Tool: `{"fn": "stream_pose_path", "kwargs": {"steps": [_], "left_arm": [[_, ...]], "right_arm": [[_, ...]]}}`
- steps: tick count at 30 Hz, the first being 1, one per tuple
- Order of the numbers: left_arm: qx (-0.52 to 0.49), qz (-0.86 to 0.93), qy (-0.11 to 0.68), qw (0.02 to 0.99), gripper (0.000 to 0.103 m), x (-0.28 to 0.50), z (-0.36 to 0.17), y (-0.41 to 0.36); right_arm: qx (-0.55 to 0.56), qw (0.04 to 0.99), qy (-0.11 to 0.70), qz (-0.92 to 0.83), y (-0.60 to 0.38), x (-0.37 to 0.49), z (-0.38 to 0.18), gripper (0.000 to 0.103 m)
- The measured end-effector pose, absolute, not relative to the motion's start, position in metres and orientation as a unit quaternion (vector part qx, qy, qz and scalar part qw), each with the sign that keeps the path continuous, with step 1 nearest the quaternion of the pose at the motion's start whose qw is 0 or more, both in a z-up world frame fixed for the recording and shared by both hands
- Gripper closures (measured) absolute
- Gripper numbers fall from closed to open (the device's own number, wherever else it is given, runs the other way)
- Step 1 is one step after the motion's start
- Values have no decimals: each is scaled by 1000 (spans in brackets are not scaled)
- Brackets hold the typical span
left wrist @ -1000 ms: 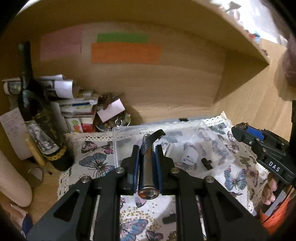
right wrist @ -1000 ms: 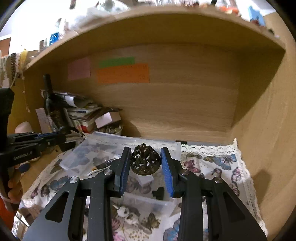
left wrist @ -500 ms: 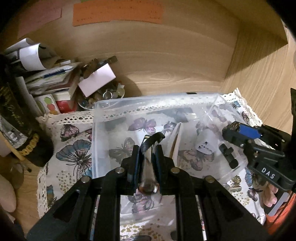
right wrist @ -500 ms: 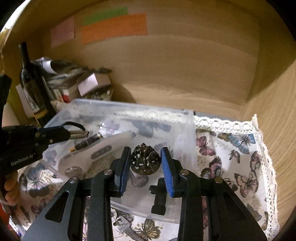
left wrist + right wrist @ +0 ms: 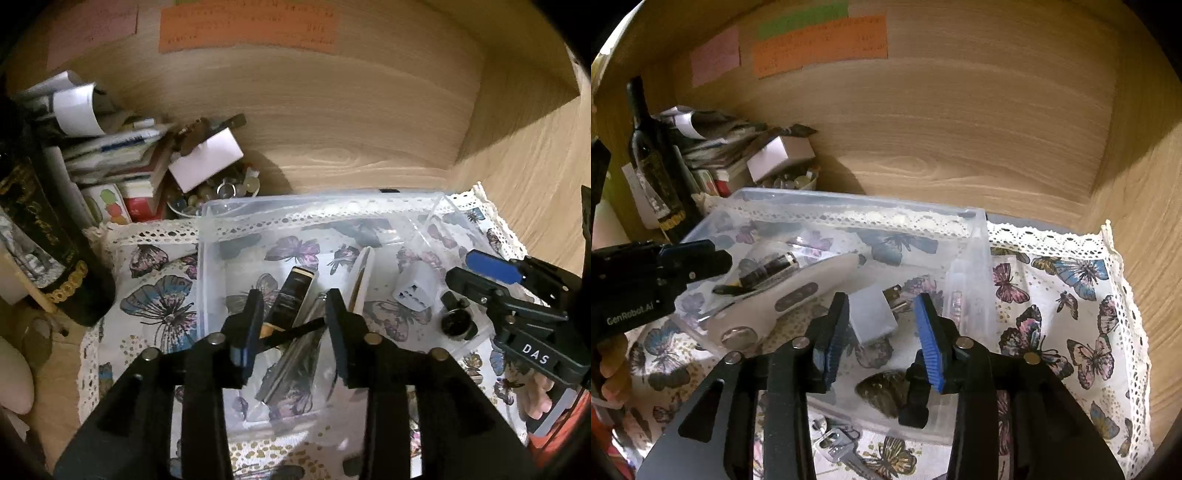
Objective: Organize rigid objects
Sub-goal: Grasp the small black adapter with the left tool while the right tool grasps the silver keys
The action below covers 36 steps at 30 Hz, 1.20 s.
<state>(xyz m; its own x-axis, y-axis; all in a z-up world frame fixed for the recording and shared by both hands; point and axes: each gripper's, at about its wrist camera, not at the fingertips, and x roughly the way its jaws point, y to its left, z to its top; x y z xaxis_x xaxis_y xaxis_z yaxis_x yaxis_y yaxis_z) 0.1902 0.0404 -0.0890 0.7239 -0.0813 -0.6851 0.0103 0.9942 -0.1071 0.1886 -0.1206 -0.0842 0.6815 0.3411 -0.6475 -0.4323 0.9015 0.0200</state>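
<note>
A clear plastic bin [image 5: 207, 258] [image 5: 975, 258] sits on a butterfly cloth inside a wooden shelf. My left gripper [image 5: 293, 328] is open above the bin; the silver flashlight [image 5: 295, 354] with a black strap lies in the bin below it, beside a black-gold tube [image 5: 291, 295]. My right gripper [image 5: 881, 334] is open over the bin; the dark perforated dome [image 5: 882, 391] rests on the bin floor below it. A white remote [image 5: 783, 299], a white plug adapter [image 5: 871, 317] [image 5: 413, 291] and a small black knob [image 5: 456, 321] also lie in the bin.
A dark wine bottle [image 5: 653, 162] [image 5: 40, 236], stacked papers and boxes [image 5: 122, 147] and a bowl of small trinkets [image 5: 218, 192] crowd the back left. Keys [image 5: 842, 450] lie on the cloth in front of the bin. Wooden walls close the back and right.
Both grippers have opened. The left one let go of the flashlight and the right one let go of the dome; both objects now lie in the bin.
</note>
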Motion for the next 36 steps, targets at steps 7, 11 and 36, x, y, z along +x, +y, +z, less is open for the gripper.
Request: {"fn": "stream_pose_path", "kwargs": {"steps": [7,11,36], "left_arm": [[-37,-23,343,938,33,165,-67,32],[-27,-11,332,943,11,148,-62,28],[26,-71,476,876,23,122,-148,-37]], "right_arm": [[-63,924,306,221,-126,165,-64,52],[-59,928,290,226,-135,147,-55,42],[-65,904,355,228,-170,103,-104,33]]}}
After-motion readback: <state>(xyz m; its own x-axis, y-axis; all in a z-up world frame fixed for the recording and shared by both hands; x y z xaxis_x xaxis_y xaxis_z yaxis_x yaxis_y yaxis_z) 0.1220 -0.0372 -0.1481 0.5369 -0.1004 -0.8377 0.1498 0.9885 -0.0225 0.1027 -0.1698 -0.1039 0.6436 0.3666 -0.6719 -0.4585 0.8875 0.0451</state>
